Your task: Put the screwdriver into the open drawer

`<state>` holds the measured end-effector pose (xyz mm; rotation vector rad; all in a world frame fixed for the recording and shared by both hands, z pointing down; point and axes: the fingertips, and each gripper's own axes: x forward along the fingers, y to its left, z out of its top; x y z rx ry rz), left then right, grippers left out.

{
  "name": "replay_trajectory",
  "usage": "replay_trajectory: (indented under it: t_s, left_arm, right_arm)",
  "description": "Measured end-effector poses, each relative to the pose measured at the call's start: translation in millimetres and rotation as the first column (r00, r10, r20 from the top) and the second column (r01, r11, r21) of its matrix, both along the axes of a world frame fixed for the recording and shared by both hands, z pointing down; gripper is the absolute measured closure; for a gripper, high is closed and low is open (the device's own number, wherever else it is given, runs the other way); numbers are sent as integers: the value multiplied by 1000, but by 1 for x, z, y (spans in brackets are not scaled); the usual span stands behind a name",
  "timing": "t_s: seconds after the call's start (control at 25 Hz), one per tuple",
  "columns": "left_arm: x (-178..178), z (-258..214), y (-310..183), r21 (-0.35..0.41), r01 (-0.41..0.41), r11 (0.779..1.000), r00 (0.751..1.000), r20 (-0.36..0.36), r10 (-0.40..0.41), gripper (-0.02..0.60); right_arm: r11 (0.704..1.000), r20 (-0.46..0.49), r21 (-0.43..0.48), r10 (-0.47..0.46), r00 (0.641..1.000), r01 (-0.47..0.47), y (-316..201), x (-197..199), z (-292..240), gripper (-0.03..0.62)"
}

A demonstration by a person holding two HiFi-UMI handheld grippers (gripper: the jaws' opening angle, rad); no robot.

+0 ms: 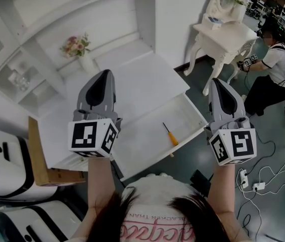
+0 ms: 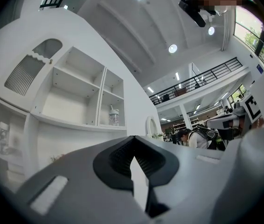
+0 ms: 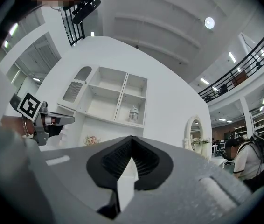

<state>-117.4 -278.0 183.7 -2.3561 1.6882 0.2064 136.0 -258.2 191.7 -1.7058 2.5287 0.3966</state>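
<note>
**Screwdriver in the drawer, both claws empty**

You held both claws up above the white counter [image 1: 137, 79], and neither carried anything. Your left claw [image 1: 103, 75] was closed tight, its pads meeting with nothing between them. Its own view showed only shelves and ceiling past the tips. Your right claw [image 1: 217, 83] was closed and empty too.

The orange-handled screwdriver with a thin dark shaft [image 1: 170, 134] lay flat on the floor of the open white drawer [image 1: 142, 147]. It was near the drawer's front wall, handle toward that wall and shaft toward the counter's front edge. By my reading the placing step was done, and at most you had to draw back. The task did not ask you to shut the drawer.

The drawer stuck out past the counter's front edge toward you, between the two claws. Any downward move would likely have met its front or side walls first.

- **Left edge:** a brown cardboard box [image 1: 39, 155] stood close by, so there was little room there.
- **Back edge:** the white shelves with a vase of pink flowers [image 1: 77, 47] closed that side off.
- **Right side:** the floor lay open apart from white cables and a power strip [image 1: 253, 185], and a seated person [image 1: 271, 64] was well apart.
</note>
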Motion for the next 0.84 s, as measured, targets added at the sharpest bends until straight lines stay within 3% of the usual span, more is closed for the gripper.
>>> replay_trajectory:
  t_s: [0.32,0.84]
  left_arm:
    - [6,-4,3,17,-1,1000,1000,30,0,563]
    - [4,-3,8,13,-22,1000,1000,-2,22,563]
  right_arm:
    - [1000,0,6,12,1000,-12,2,5,-1,594]
    - [1000,27,8,8,1000,-8,7,6,-1,594]
